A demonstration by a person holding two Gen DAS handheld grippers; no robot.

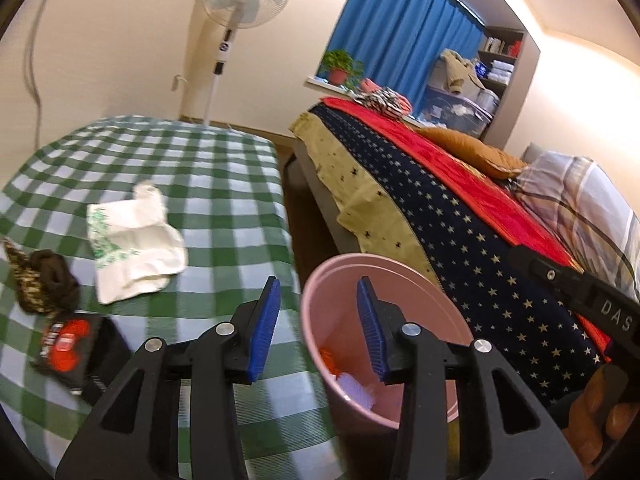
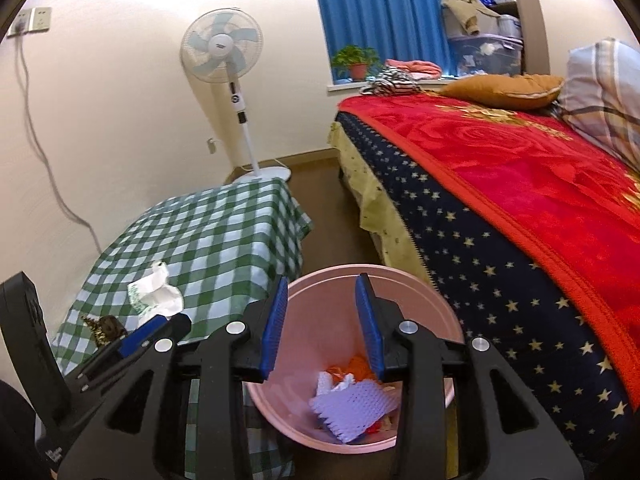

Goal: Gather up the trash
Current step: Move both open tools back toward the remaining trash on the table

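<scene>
A pink trash bin (image 1: 320, 300) stands on the floor between the checked table and the bed; it also shows in the right wrist view (image 2: 320, 328). Inside lie white foam netting (image 2: 352, 408) and orange scraps (image 2: 356, 364). On the table lie a crumpled white plastic bag (image 1: 132, 248), a dark brown wrapper wad (image 1: 44, 280) and a black-and-red packet (image 1: 68, 344). My left gripper (image 1: 318, 326) is open and empty over the table edge and the bin rim. My right gripper (image 2: 322, 320) is open and empty above the bin.
The green checked tablecloth (image 1: 200, 168) covers the table at left. A bed with a red blanket (image 2: 520, 184) and star-patterned sheet stands right of the bin. A standing fan (image 2: 228, 60) is by the far wall. A narrow floor strip (image 2: 344, 216) runs between table and bed.
</scene>
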